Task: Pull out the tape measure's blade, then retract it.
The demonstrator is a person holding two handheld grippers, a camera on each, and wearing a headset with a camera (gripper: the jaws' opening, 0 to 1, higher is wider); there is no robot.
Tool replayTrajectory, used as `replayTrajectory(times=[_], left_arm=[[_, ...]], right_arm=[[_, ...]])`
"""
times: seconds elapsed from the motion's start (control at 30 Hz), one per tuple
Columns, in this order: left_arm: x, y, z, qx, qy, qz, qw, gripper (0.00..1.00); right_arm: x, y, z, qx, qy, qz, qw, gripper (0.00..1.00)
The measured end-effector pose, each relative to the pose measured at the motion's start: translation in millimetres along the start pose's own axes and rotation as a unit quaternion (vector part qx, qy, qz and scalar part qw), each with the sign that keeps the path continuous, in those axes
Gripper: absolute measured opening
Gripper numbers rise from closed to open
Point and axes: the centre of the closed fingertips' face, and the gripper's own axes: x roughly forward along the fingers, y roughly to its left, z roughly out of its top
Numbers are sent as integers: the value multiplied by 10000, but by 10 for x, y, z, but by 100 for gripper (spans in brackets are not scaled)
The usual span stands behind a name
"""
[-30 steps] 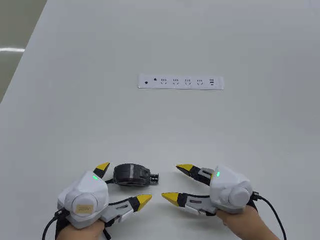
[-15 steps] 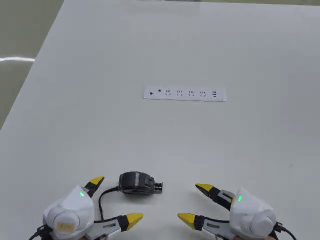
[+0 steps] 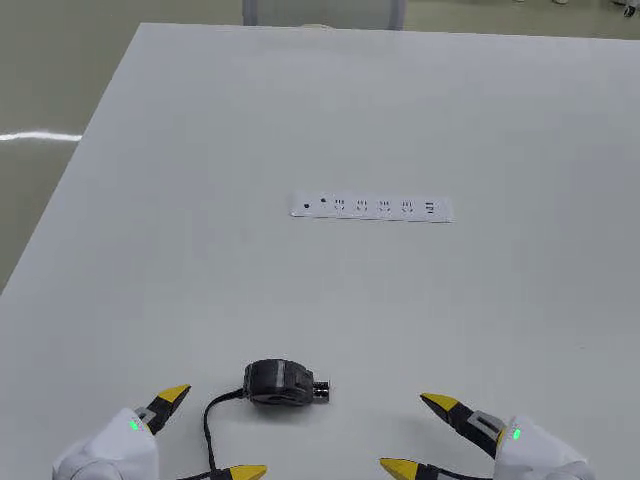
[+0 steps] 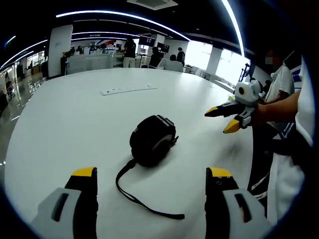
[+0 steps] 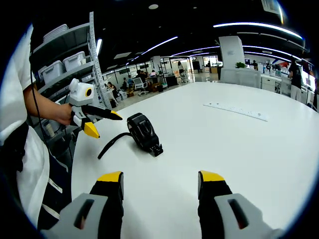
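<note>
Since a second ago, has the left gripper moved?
Yes. The left gripper has drawn back toward the person, farther from the power strip; the tape measure it straddled now lies ahead of its open jaws.

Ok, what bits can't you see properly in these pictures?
- Head view: the left tool and right tool are cut off by the bottom edge.
- The tape measure: its numbers are rolled up inside the case, every view.
- Markings on the power strip: too small, head view.

The left gripper [image 3: 208,432] and right gripper [image 3: 418,434] are round and white with a green light [image 3: 516,434], black jaws and yellow tips, and the person wears a white shirt [image 4: 281,184].
</note>
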Motion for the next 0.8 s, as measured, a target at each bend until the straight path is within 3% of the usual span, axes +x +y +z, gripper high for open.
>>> replayTrajectory(times=[0.3, 0.57, 0.8], left_arm=[[-189, 38, -49, -152, -64, 48, 9999, 91], [-351, 5, -102, -202, -62, 44, 9998, 95], [-482, 21, -204, -253, -34, 79, 9996, 97]], right_arm=[[-249, -33, 0, 71, 0, -205, 9998, 64], [-402, 9, -25, 184, -53, -305, 9994, 69], [-538, 21, -42, 240, -116, -407, 9988, 72]])
